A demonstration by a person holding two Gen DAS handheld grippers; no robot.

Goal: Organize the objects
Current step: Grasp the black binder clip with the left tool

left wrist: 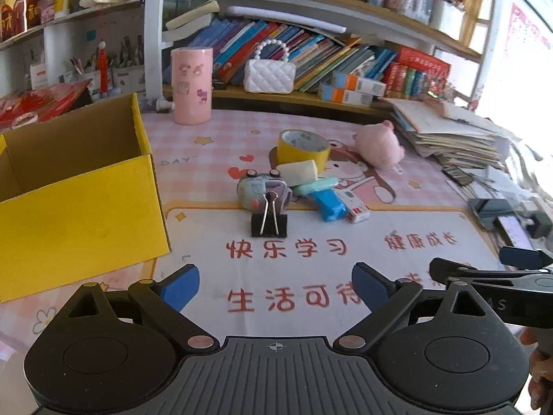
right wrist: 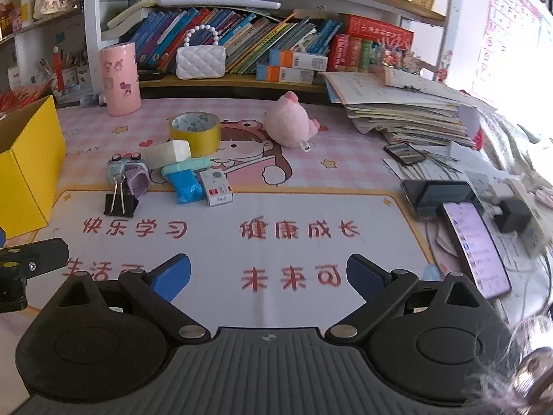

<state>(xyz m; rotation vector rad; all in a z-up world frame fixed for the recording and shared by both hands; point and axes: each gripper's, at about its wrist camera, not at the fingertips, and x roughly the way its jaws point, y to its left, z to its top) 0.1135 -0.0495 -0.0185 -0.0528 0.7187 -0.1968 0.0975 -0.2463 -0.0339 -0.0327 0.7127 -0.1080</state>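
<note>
Your left gripper (left wrist: 275, 290) and right gripper (right wrist: 268, 278) both hang wide apart, holding nothing. Straight ahead of the left one lies the binder clip (left wrist: 269, 221) with the tape roll (left wrist: 303, 147) and other clutter beyond; the yellow box (left wrist: 79, 186) to its left looks unfilled, so nothing appears sorted yet.

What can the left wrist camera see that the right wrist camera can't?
Only the left wrist view looks into the open top of the yellow box and shows its brown inside. Only the right wrist view shows the lit phone at the desk edge clearly. Both show the binder clip, the yellow tape roll, the pink plush pig, and their own open grippers: left gripper, right gripper.
</note>
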